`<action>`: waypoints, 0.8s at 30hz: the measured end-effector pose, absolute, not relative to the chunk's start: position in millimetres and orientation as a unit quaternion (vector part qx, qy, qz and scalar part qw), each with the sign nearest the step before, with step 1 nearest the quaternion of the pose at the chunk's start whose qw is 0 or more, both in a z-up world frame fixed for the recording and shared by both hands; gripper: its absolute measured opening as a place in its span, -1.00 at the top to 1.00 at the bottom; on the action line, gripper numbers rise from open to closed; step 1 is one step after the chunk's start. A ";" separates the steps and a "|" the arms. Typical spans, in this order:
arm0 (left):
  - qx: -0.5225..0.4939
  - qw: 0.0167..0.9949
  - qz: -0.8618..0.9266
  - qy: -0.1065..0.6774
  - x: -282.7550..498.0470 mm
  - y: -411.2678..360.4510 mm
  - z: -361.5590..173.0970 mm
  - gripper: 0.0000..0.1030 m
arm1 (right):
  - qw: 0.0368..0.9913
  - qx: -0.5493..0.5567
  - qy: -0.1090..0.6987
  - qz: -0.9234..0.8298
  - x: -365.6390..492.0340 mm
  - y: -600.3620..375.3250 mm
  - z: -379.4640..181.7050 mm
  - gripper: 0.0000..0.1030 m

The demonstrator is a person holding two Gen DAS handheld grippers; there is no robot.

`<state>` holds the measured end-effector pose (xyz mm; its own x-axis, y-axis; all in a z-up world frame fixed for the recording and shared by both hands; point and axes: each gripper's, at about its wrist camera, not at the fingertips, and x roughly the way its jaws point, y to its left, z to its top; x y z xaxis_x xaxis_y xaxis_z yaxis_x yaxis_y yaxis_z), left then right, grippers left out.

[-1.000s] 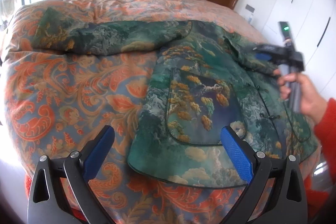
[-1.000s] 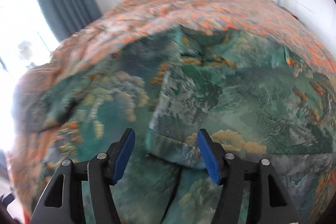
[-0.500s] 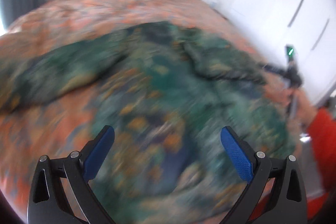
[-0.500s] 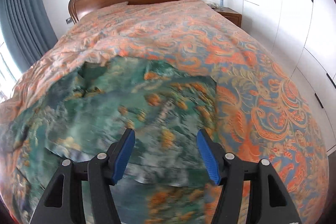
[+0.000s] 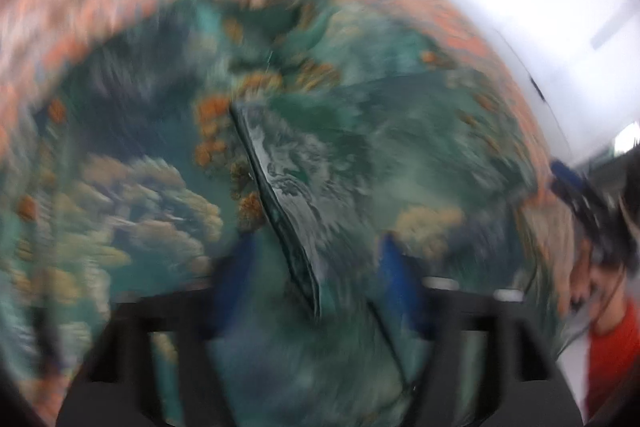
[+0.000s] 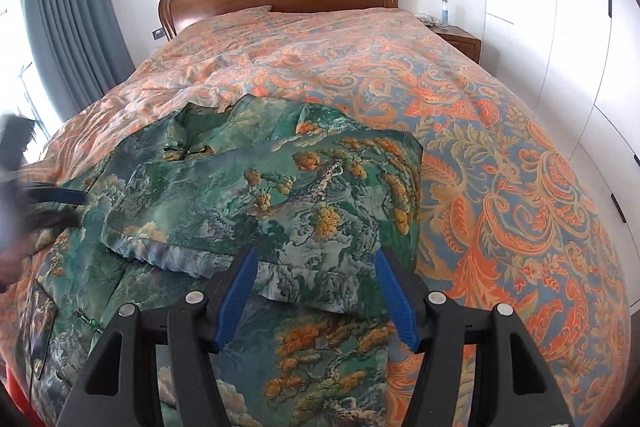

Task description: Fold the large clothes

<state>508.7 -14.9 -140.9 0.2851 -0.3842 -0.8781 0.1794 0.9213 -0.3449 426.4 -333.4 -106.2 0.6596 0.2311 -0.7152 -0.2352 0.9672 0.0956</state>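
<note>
1. The green jacket [image 6: 280, 195] lies on the bed [image 6: 500, 131], one sleeve [image 6: 256, 203] folded across its chest.
2. Your right gripper [image 6: 316, 291] is wide open and holds nothing.
3. Your left gripper [image 5: 316, 279] looks open over the jacket (too blurry to be sure).
4. Slow down, then pinch the jacket's other edge.

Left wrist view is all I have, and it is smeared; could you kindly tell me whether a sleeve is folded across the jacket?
Observer: Yes, one sleeve lies folded across the green jacket.
Operator: Is the right gripper holding it?
Observer: No, the right gripper is open and clamps nothing.
Operator: Where does the cuff lie?
Observer: The cuff lies below the collar.
</note>
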 end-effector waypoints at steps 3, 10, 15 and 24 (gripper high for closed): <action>-0.084 0.794 -0.140 0.586 514.3 -21.6 -164.8 0.68 | 0.909 -0.026 0.389 0.147 437.2 -327.4 -107.0 -0.03; -0.049 0.802 -0.125 0.582 506.2 -28.3 -179.1 0.71 | 0.846 -0.024 0.507 0.164 485.1 -311.0 -189.1 0.47; -0.033 0.808 -0.131 0.574 503.7 -35.7 -182.8 0.69 | 0.834 0.006 0.525 0.168 499.8 -317.0 -170.0 0.47; -0.055 0.808 -0.132 0.571 501.6 -24.2 -190.0 0.65 | 0.873 0.042 0.480 0.075 592.6 -343.7 -145.0 0.47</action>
<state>501.6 -24.2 -190.0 0.3124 -0.2762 -0.9089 0.1511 0.9591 -0.2395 592.6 -343.7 -145.0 0.5284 0.1710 -0.8316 -0.0902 0.9853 0.1453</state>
